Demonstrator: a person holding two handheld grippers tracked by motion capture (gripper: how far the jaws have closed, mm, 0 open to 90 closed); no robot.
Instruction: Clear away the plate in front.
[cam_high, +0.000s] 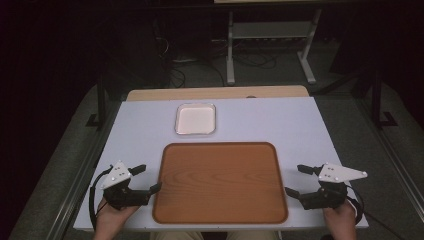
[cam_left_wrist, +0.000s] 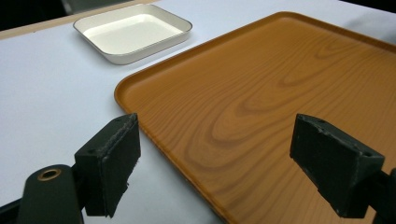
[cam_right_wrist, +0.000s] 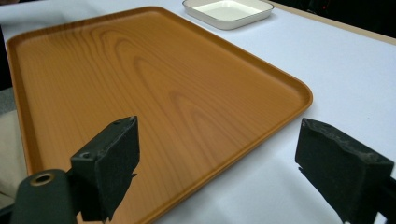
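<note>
A brown wood-grain tray (cam_high: 220, 182) lies empty at the front middle of the white table. Behind it sits a small white rectangular dish (cam_high: 195, 119), also empty. My left gripper (cam_high: 147, 178) rests at the tray's left edge, jaws wide open with nothing between them; its own view has the tray's near-left corner (cam_left_wrist: 135, 93) between the jaws and the dish (cam_left_wrist: 133, 32) beyond. My right gripper (cam_high: 297, 180) is at the tray's right edge, open and empty as well; the tray's rim (cam_right_wrist: 299, 93) and the dish (cam_right_wrist: 228, 10) show in its view.
The white table (cam_high: 280, 125) has bare surface on both sides of the tray and around the dish. A wooden strip (cam_high: 215, 93) runs along its far edge. Beyond it, on the dark floor, stand a metal frame's legs (cam_high: 230, 50) and cables.
</note>
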